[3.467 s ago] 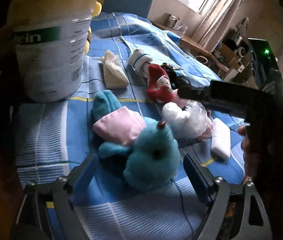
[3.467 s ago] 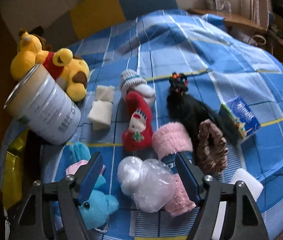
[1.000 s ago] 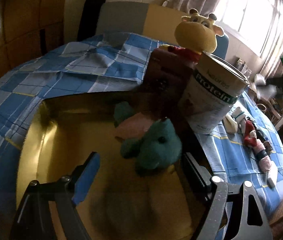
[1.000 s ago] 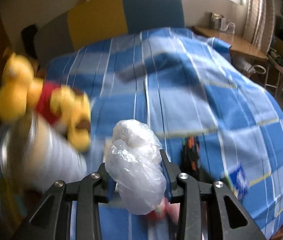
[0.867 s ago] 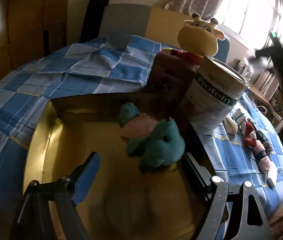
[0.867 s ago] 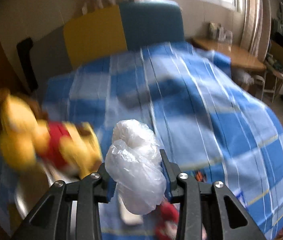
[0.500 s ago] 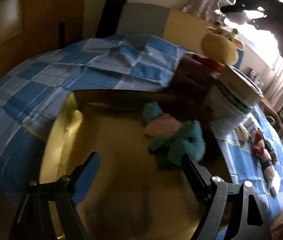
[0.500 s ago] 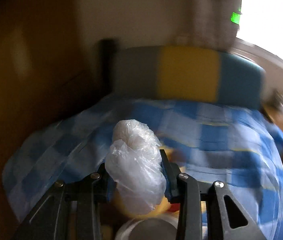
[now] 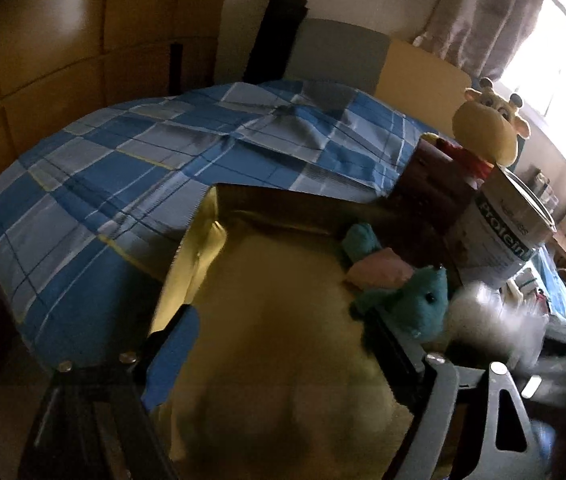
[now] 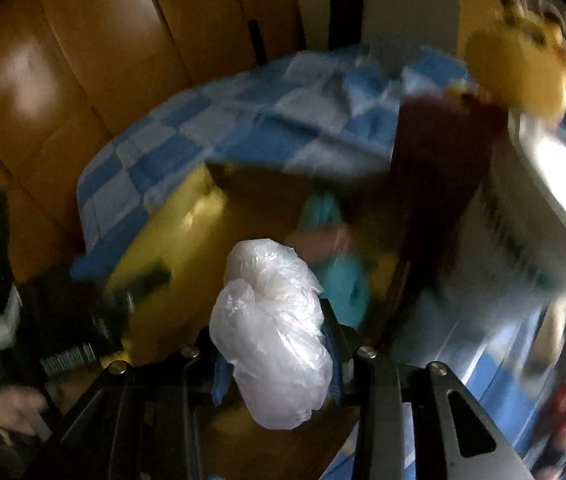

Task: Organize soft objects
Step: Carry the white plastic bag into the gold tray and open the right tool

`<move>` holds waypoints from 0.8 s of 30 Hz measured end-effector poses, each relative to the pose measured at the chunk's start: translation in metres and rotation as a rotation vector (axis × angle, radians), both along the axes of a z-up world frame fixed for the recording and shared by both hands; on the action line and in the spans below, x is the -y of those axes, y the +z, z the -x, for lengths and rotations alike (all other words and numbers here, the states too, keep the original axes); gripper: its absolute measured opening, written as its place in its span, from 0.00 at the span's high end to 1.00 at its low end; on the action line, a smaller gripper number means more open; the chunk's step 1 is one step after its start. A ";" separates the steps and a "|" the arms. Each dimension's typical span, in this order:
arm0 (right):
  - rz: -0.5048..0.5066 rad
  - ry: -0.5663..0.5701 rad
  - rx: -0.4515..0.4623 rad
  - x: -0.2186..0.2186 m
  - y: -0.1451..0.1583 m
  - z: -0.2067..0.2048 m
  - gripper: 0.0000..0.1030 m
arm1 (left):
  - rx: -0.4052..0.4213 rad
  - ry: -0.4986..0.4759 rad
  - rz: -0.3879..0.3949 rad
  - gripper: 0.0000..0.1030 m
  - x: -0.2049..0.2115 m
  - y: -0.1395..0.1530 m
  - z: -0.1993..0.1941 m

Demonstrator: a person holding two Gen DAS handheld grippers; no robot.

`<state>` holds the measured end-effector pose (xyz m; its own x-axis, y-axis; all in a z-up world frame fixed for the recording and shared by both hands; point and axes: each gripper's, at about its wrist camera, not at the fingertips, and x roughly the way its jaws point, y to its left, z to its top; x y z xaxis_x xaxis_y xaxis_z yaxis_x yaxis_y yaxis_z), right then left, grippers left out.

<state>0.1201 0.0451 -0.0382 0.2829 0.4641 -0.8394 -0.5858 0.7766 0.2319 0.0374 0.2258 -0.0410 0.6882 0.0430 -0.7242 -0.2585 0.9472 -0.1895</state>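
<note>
1. Left wrist view: the left gripper (image 9: 279, 344) hangs over the yellow box (image 9: 283, 340) on the bed (image 9: 123, 184), jaws spread wide after just opening further, with nothing between the pads.
2. A teal plush (image 9: 411, 300) with a pink patch lies inside the box at its far right corner, just beyond the gripper's right finger.
3. A protein can (image 9: 503, 240) stands just right of the box; a yellow plush (image 9: 487, 132) sits behind the can.
4. Right wrist view: the right gripper (image 10: 275, 352) is clamped partway closed on a clear plastic bag (image 10: 271, 340), which bulges above and below the pads.
5. The bag hovers above the box (image 10: 171, 248), near the teal plush (image 10: 343, 280); the view is motion-blurred.
6. Seen from the left wrist, the bag (image 9: 491, 312) is a white blur at the box's right edge, beside the can.
</note>
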 end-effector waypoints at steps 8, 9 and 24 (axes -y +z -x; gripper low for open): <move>0.079 -0.031 0.013 -0.004 -0.040 0.037 0.62 | 0.019 -0.031 -0.040 0.13 0.012 0.006 0.015; 0.094 -0.034 0.028 -0.004 -0.041 0.040 0.61 | 0.021 -0.037 -0.047 0.13 0.015 0.007 0.017; 0.040 -0.102 0.117 0.015 -0.024 0.053 0.29 | 0.038 -0.083 -0.103 0.12 0.036 0.015 0.027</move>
